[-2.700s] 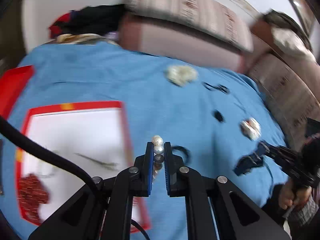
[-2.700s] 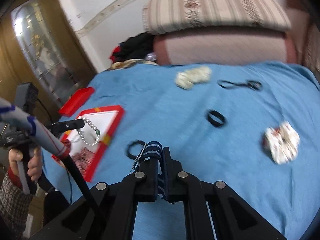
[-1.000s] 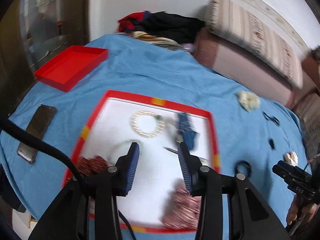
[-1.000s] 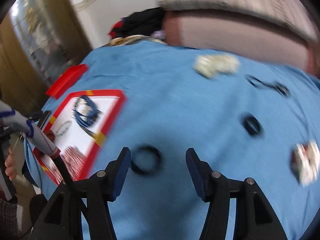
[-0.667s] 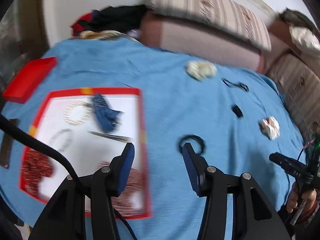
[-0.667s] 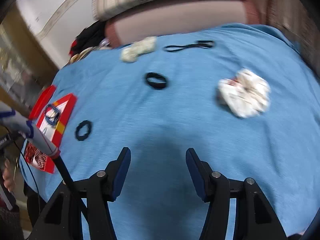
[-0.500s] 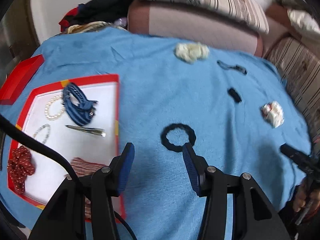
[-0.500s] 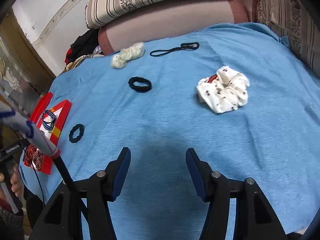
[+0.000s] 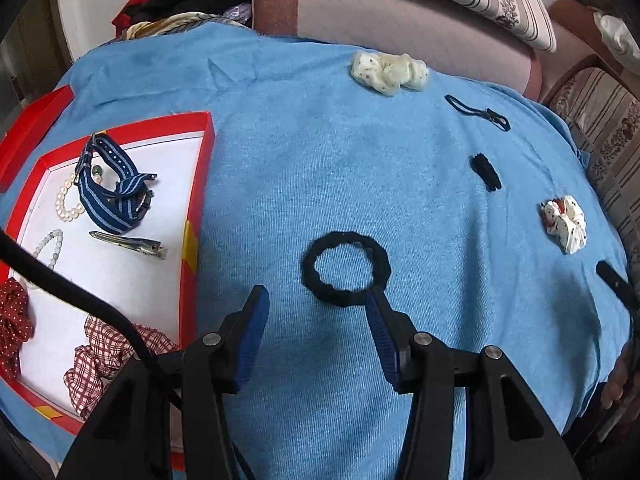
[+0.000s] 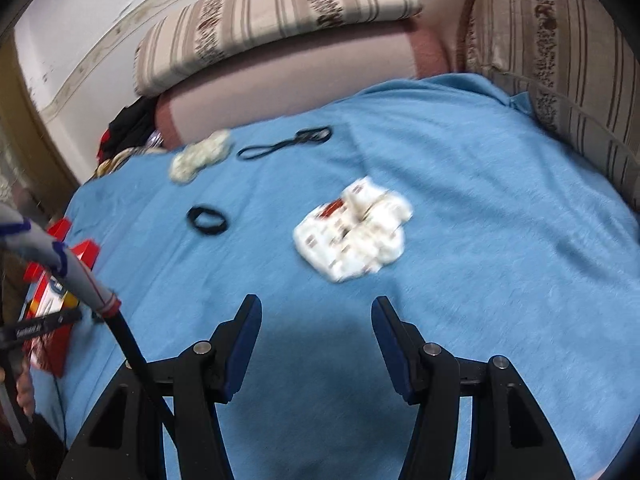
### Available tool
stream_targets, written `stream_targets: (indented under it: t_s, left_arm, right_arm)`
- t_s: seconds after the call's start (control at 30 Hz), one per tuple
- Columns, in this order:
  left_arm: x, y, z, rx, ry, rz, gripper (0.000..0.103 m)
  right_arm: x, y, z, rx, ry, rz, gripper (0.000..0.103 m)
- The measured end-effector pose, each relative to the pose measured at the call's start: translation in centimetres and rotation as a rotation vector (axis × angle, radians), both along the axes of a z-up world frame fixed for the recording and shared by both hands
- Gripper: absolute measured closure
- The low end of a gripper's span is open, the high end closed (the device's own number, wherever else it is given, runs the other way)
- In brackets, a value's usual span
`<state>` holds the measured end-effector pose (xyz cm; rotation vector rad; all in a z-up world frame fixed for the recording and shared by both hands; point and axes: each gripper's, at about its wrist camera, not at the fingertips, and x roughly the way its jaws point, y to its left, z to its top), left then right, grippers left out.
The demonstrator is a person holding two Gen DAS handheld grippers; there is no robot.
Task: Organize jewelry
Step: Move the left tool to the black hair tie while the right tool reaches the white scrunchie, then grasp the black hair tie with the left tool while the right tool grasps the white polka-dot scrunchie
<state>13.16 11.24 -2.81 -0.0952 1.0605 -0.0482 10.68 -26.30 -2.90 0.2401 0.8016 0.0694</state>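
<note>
In the left wrist view my left gripper [image 9: 316,300] is open and empty, just short of a black hair tie ring [image 9: 346,268] on the blue cloth; its right finger nearly touches the ring. The red-rimmed white tray [image 9: 198,184] at the left holds a blue striped strap [image 9: 108,192], pearl strands [image 9: 66,200], a metal clip [image 9: 128,240] and scrunchies. In the right wrist view my right gripper [image 10: 316,308] is open and empty, a little short of a white patterned scrunchie [image 10: 354,228].
On the cloth lie a cream scrunchie [image 9: 388,72], a thin black band [image 9: 478,112] and a small black tie [image 9: 486,172], also seen in the right wrist view [image 10: 208,220]. Striped sofa cushions [image 10: 272,20] stand behind and at the right. A red lid [image 9: 32,128] lies beyond the tray.
Both grippers let go of the pearl strand and blue strap into the tray and opened. The left then swung right toward the black ring; the right swung toward the white scrunchie.
</note>
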Motion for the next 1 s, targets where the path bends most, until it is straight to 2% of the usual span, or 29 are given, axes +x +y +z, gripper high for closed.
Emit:
stream_targets:
  t_s: [0.1, 0.2, 0.33, 0.4, 0.43, 0.47, 0.53, 0.6, 0.67, 0.8, 0.9, 0.93, 1.0]
  left_arm:
    - [0.3, 0.2, -0.3, 0.002, 0.007, 0.012, 0.054]
    - [0.5, 0.4, -0.8, 0.01, 0.021, 0.015, 0.054]
    - [0.7, 0.3, -1.2, 0.01, 0.034, 0.015, 0.054]
    - [0.6, 0.1, -1.3, 0.007, 0.035, 0.014, 0.054]
    - [0.5, 0.1, -1.2, 0.005, 0.033, 0.011, 0.054]
    - [0.4, 0.0, -1.1, 0.005, 0.029, 0.007, 0.054]
    - [0.2, -0.1, -1.1, 0.007, 0.023, 0.002, 0.054]
    - [0.1, 0.1, -1.1, 0.004, 0.021, 0.003, 0.054]
    - [-0.1, 0.5, -1.1, -0.006, 0.024, 0.013, 0.054]
    - [-0.6, 1.1, -0.8, -0.035, 0.024, 0.029, 0.054]
    - [-1.4, 1.7, -0.4, -0.04, 0.013, 0.039, 0.054]
    - [-1.6, 1.8, -0.4, -0.044, 0.011, 0.042, 0.054]
    - [-1.9, 2.1, -0.4, -0.051, 0.012, 0.049, 0.054]
  right_arm:
    - [1.0, -0.3, 0.6, 0.004, -0.015, 0.017, 0.041]
    - [2.2, 1.0, 0.8, 0.005, -0.013, 0.105, 0.041]
    - [5.0, 2.9, -1.3, -0.09, 0.044, 0.144, 0.045]
    - [6.3, 3.2, -3.1, -0.216, 0.112, 0.109, 0.055]
    - [6.5, 3.1, -3.5, -0.255, 0.127, 0.099, 0.074]
    - [6.5, 2.8, -3.7, -0.258, 0.142, 0.096, 0.097]
    - [6.0, 1.8, -3.2, -0.193, 0.152, 0.096, 0.099]
    - [4.9, 1.4, -1.4, -0.107, 0.129, 0.123, 0.099]
    - [3.9, 1.0, 0.8, 0.051, 0.101, 0.175, 0.099]
    - [1.7, 0.1, 5.8, 0.349, -0.014, 0.257, 0.099]
    - [1.2, -1.6, 5.9, 0.558, -0.012, 0.264, 0.099]
    - [1.2, -1.9, 5.1, 0.572, 0.011, 0.248, 0.099]
    - [1.5, -2.6, 2.6, 0.513, 0.092, 0.184, 0.099]
